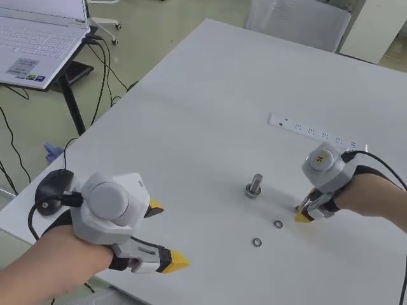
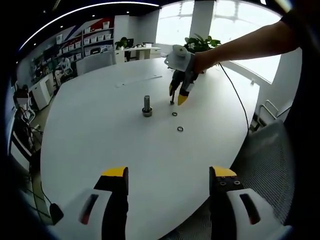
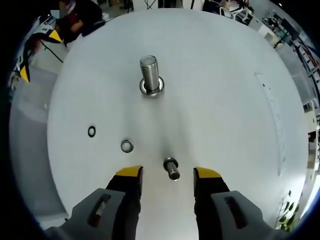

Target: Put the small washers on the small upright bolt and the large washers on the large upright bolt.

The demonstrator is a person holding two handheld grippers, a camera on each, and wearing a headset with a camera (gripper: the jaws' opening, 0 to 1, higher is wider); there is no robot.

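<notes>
Our right gripper point(image 3: 168, 173) hangs, fingers spread and empty, astride the small bolt point(image 3: 171, 168), left gripper point(image 2: 168, 172) open too; the nearest washer point(image 3: 127, 146) lies loose on the bench point(image 3: 225, 100) at ten o'clock, so next, we reckon, we swing over and pinch it.

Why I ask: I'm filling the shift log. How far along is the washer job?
Done: maybe one; a ring circles the foot of the large bolt, washer or bolt head I cannot tell. In hand: nothing; the right gripper is open, jaws either side of the small bolt, and the left gripper is open and empty. Left: a larger washer and a smaller washer lie loose on the table.
</notes>
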